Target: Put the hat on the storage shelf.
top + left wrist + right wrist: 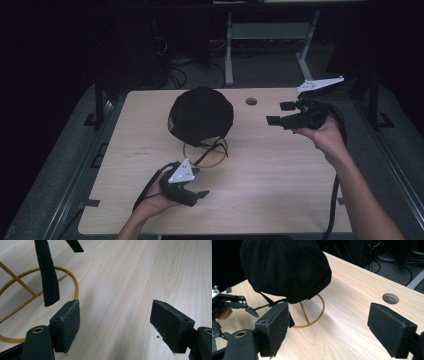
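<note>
A black cap (201,114) rests on a gold wire stand whose ring base (206,152) lies on the wooden table (280,175). The cap's black strap (47,277) hangs down over the ring (72,282). My left gripper (199,182) is low over the table just in front of the ring, open and holding nothing; its own view shows its gap (116,322) over bare wood. My right gripper (279,113) hovers to the right of the cap, open and pointing toward it. Its view shows the cap (284,267) beyond its spread jaws (329,325).
A round cable hole (251,101) sits in the table near the far edge, right of the cap. Metal rails run along both table sides. Desk legs and cables stand on the dark floor behind.
</note>
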